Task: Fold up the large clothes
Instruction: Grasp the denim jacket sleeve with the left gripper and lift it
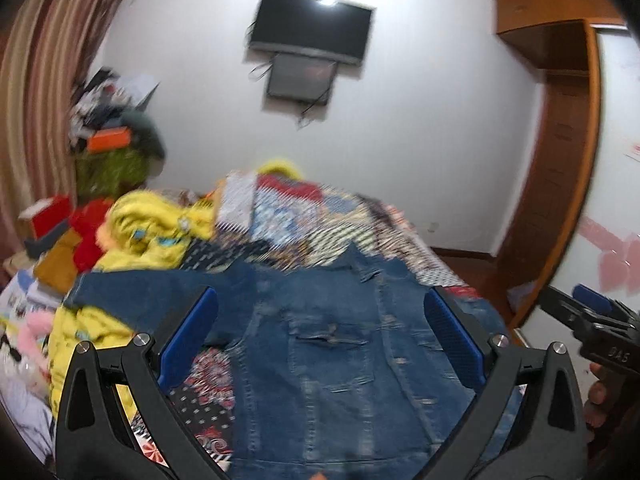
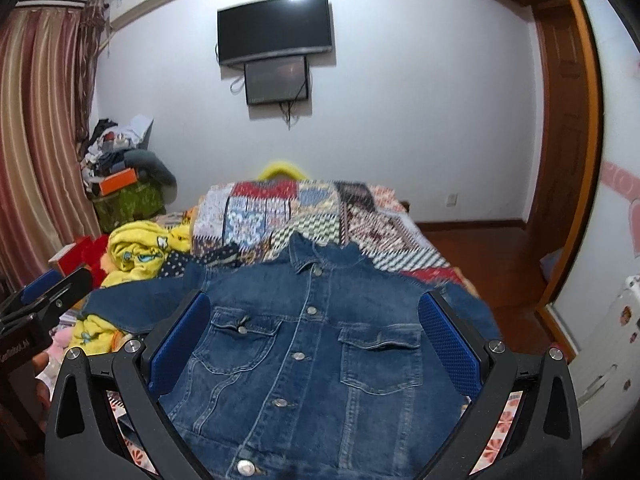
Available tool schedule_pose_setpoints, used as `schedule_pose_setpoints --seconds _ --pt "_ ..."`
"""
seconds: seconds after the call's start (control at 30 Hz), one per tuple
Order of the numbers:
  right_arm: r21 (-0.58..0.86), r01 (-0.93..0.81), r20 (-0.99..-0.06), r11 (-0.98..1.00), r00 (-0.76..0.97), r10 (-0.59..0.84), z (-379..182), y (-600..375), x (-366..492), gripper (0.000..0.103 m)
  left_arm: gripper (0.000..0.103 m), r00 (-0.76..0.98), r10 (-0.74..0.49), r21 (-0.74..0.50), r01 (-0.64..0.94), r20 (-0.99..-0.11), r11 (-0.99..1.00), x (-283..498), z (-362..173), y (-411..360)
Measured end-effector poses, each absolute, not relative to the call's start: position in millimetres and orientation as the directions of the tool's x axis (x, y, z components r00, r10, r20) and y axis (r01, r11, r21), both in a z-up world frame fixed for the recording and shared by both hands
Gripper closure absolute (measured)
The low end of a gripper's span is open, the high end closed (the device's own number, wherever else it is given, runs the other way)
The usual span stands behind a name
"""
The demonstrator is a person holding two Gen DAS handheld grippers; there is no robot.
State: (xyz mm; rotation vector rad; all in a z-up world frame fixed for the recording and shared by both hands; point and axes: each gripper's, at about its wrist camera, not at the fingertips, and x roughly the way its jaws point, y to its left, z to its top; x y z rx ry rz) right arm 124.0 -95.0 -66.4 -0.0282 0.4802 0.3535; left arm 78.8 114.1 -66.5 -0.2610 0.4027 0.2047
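A blue denim jacket (image 2: 312,344) lies front up and buttoned on the patchwork bedspread (image 2: 280,216), collar toward the far end and one sleeve stretched out to the left. It also shows in the left wrist view (image 1: 328,344), blurred. My left gripper (image 1: 320,320) is open and empty, hovering above the jacket's lower part. My right gripper (image 2: 314,320) is open and empty, above the jacket's chest pockets. The right gripper's body shows at the right edge of the left wrist view (image 1: 592,320); the left one shows at the left edge of the right wrist view (image 2: 44,300).
Yellow clothes (image 2: 136,252) and red items (image 2: 84,252) lie heaped at the bed's left. A cluttered pile with an orange box (image 2: 118,184) stands by the striped curtain (image 2: 36,120). A TV (image 2: 276,28) hangs on the far wall. A wooden door frame (image 2: 568,160) is at right.
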Motion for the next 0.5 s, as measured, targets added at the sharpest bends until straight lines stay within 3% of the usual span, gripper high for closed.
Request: schedule_pose_setpoints --seconds 0.23,0.5 --pt "0.053 -0.372 -0.576 0.927 0.747 0.333 -105 -70 174 0.000 0.000 0.798 0.198 -0.305 -0.428 -0.569 0.851 111 -126 213" --pt "0.035 -0.444 -0.730 0.895 0.600 0.326 -153 -44 228 0.000 0.000 0.675 0.134 -0.381 -0.556 -0.725 0.739 125 -203 325"
